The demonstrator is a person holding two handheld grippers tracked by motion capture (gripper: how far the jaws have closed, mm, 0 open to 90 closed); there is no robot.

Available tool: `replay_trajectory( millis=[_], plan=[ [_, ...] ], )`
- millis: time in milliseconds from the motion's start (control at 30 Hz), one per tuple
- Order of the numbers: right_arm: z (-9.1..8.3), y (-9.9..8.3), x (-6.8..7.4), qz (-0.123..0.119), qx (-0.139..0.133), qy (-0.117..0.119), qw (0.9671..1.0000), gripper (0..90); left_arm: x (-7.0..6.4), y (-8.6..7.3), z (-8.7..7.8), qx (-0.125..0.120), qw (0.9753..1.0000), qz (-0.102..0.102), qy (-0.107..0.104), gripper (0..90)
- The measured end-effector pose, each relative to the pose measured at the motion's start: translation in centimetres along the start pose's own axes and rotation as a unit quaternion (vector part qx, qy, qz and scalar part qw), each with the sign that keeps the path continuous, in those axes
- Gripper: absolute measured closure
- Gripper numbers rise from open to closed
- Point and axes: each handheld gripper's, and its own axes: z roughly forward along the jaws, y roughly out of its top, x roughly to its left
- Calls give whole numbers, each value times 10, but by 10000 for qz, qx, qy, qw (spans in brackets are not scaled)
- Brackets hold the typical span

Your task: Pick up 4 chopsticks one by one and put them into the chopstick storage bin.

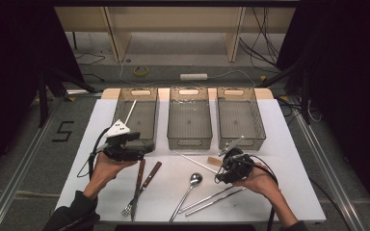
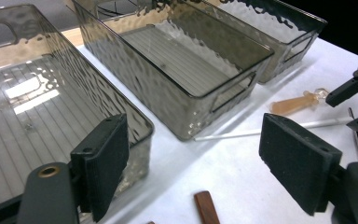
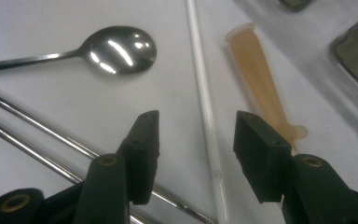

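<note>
The high view is lit from above onto the white table (image 1: pixel 279 192), bright at the centre of the frame, while the left and right edges fall to near black. Shadows under the cutlery are short and soft. The picture is low in detail and slightly soft throughout.

In the left gripper view, glare breaks into rippled highlights on the wall of the grey bin (image 2: pixel 121 79) at centre, with bright patches on the floor of the bin at left. The left claw (image 2: pixel 193 170) pads at the bottom are slightly soft.

In the right gripper view, the spoon (image 3: pixel 119 49) bowl at upper left carries white streaks of glare. The table surface looks greyish, dimmer toward the upper right corner.
</note>
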Motion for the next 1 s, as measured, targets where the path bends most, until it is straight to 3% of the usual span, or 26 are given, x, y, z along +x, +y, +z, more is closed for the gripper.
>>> replay_trajectory(
  millis=[500,1000],
  plan=[
    [15,5,-5,-7,487,-108,9988,661,-23,-22,-9,-130,9998,113,-114,232],
    [24,7,-3,-215,771,-248,9965,783,-31,-28,-15,-179,9995,157,-203,226]
  ],
)
